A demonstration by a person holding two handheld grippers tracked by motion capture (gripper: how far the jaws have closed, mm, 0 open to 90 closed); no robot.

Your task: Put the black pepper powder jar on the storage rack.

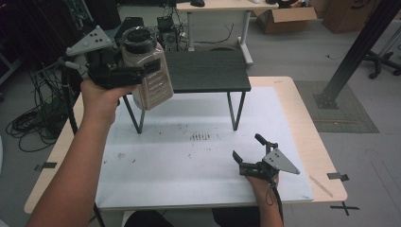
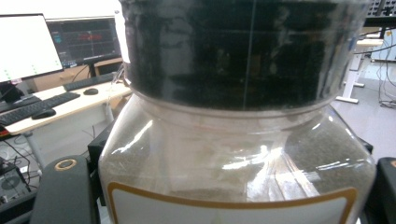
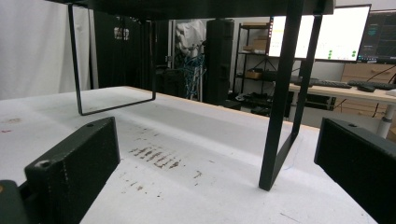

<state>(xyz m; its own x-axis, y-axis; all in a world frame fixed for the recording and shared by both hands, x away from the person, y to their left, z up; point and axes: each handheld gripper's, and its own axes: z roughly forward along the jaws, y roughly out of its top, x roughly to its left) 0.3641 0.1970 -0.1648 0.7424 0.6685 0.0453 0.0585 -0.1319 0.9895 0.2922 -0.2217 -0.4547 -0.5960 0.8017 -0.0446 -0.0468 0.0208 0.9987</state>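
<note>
The left gripper (image 1: 142, 73) has its 2 jaws pinched on a plastic jar (image 1: 147, 71) with a black lid (image 1: 138, 40), gripping just below the lid and holding the jar in the air, tilted, at the near-left corner of the small black shelf (image 1: 208, 71). In the left gripper view the jar's shoulder (image 2: 233, 158) sits right against the camera, with granular contents showing through the wall.

The main risk, as a judgement: the grip sits high on a smooth, apparently heavy jar, so it could swing or slip through the pads if the hand jerks. The jar's base hangs close beside the shelf's front edge and left leg (image 1: 134, 113); a sideways move at this height could knock it there.

The right gripper (image 1: 249, 150) rests on the white mat (image 1: 156, 179), jaws spread and holding nothing, facing the shelf's right leg (image 3: 280, 107).

Open room lies on the shelf top and on the mat between the 2 hands; the table edge (image 1: 331, 179) is near the right hand.
</note>
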